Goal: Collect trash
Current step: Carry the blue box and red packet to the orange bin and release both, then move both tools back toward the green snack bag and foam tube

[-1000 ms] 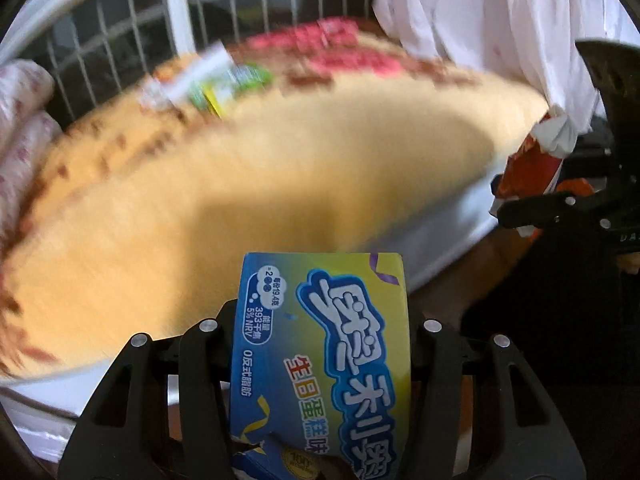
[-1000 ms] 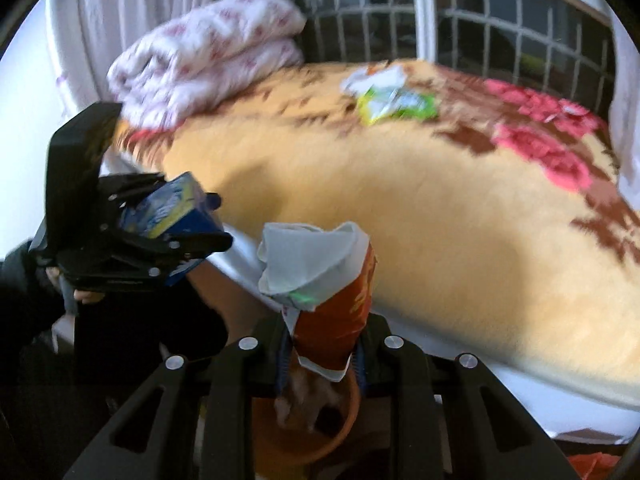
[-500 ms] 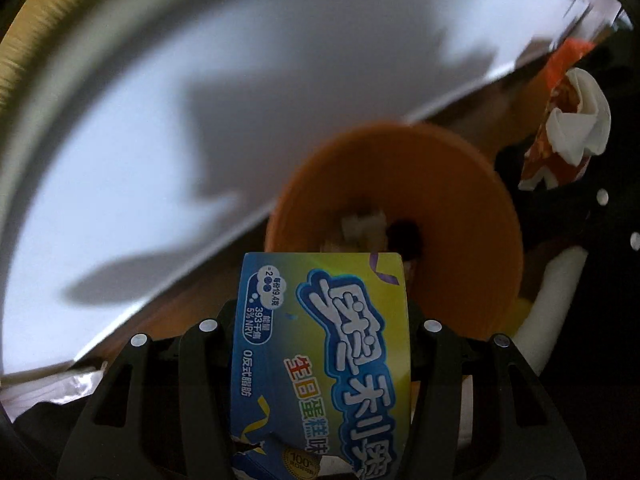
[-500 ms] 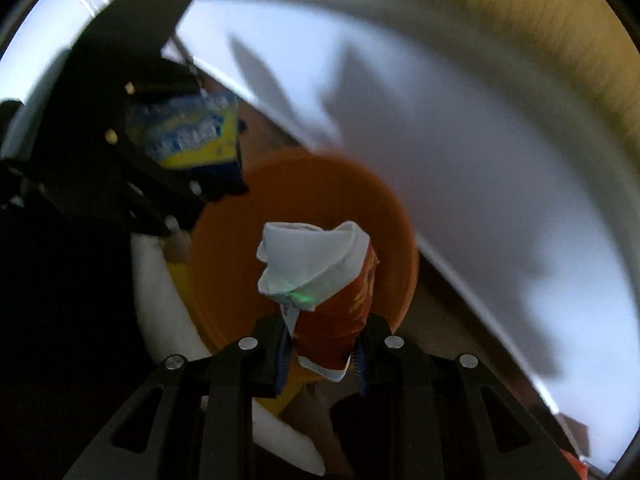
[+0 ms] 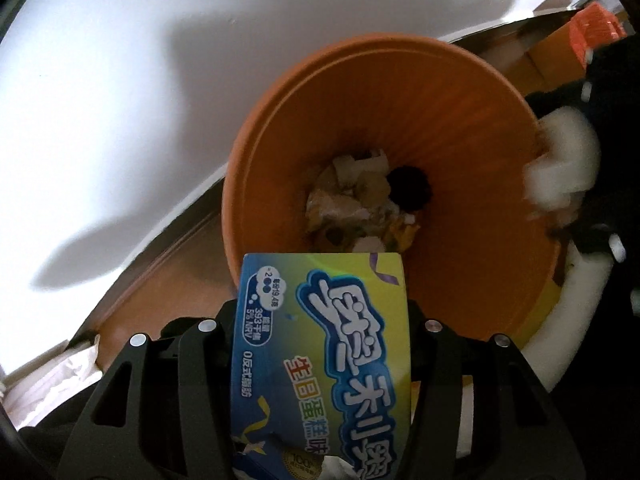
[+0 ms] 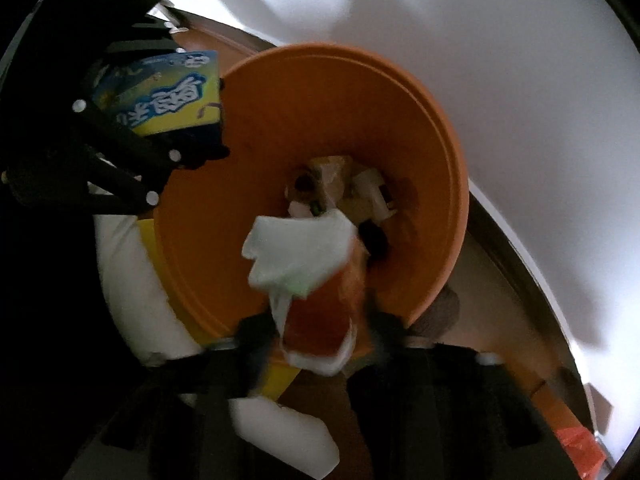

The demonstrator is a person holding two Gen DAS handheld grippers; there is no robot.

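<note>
Left wrist view. The left gripper (image 5: 320, 340) is closed on a blue and yellow snack box (image 5: 322, 344), which stands upright between the two black fingers (image 5: 202, 364) and fills the gap between them. The top edge of the box lies over the near rim of an orange bin (image 5: 460, 128). The bin is seen from above; scraps of paper and wrappers (image 5: 356, 204) lie at its bottom. A white wall (image 5: 120, 80) stands behind the bin, with a strip of brown floor (image 5: 160, 276) at its foot. At the right edge, blurred, a white and orange wrapper (image 5: 560, 168) sits at the rim of the bin; the dark shape holding it is too blurred to read.

Right wrist view. The right gripper (image 6: 320, 332) is blurred; the wrapper (image 6: 308, 276), orange with a white inner side, sits between its fingers, yet whether they are pressed on it cannot be told. The wrapper hangs over the near rim of the bin (image 6: 248, 128), above the trash (image 6: 340, 188) inside. At upper left the left gripper (image 6: 168, 120) holds the box (image 6: 160, 96) over the far rim. A white object (image 6: 136, 280) lies beside the bin on the left, touching it.
</note>
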